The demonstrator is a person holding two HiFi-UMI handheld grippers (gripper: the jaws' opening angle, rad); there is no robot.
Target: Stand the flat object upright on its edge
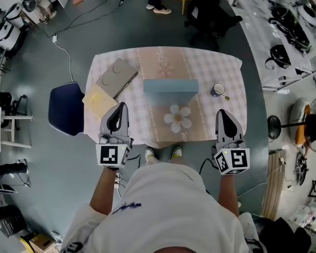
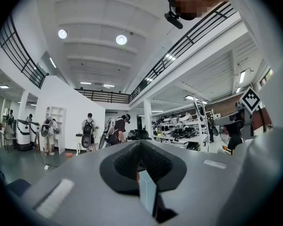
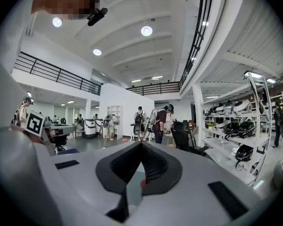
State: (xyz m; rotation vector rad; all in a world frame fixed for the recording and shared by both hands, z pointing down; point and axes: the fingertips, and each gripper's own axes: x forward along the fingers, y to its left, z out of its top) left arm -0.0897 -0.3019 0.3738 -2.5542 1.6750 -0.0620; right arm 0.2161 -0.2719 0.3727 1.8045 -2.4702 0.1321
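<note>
The person's white shirt sits nearest. The left hand-held gripper and right hand-held gripper are closed and empty at the near edge of the pink-checked cloth-covered bench. The pale blue flat rectangular box sits mid-bench, seemingly lying flat. Best to open both jaws, pinch its ends, and tip it up slowly.

the flat box is pale blue-grey, long and thin. it stands upright on one long edge, with the narrow side up and a broad face toward the near table edge. it is at the middle of the table, on the beige runner, just behind the printed daisy.
</note>
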